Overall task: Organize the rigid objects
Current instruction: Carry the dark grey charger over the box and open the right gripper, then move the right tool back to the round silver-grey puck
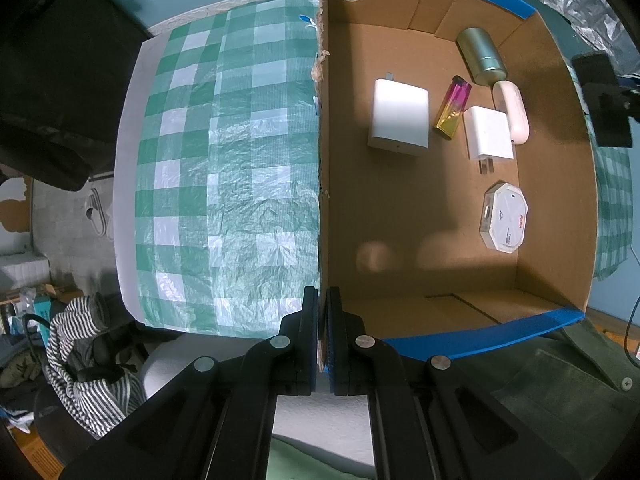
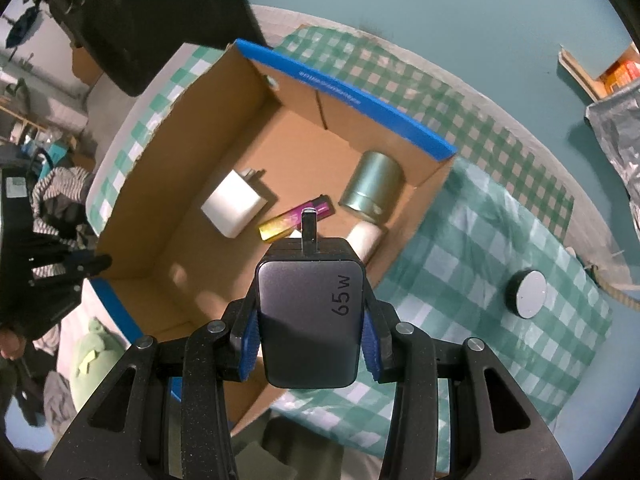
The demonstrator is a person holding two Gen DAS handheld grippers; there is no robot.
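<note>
In the left wrist view my left gripper [image 1: 323, 320] is shut on the near left wall of an open cardboard box [image 1: 320, 160] with blue rims. Inside lie a large white charger [image 1: 400, 118], a pink-yellow lighter [image 1: 454, 108], a small white charger [image 1: 490, 132], a pale oblong case [image 1: 512, 110], a green metal can [image 1: 482, 56] and a white octagonal piece [image 1: 504, 218]. In the right wrist view my right gripper [image 2: 310, 300] is shut on a dark grey 65W charger [image 2: 310, 320], prongs pointing away, above the box's [image 2: 348, 92] near right edge.
The box stands on a green checked cloth [image 1: 224, 160] that covers a table. A round black and silver disc [image 2: 528, 294] lies on the cloth [image 2: 480, 280] right of the box. Crumpled plastic [image 2: 616, 140] sits at the far right. Clothes and clutter lie below the table's left edge.
</note>
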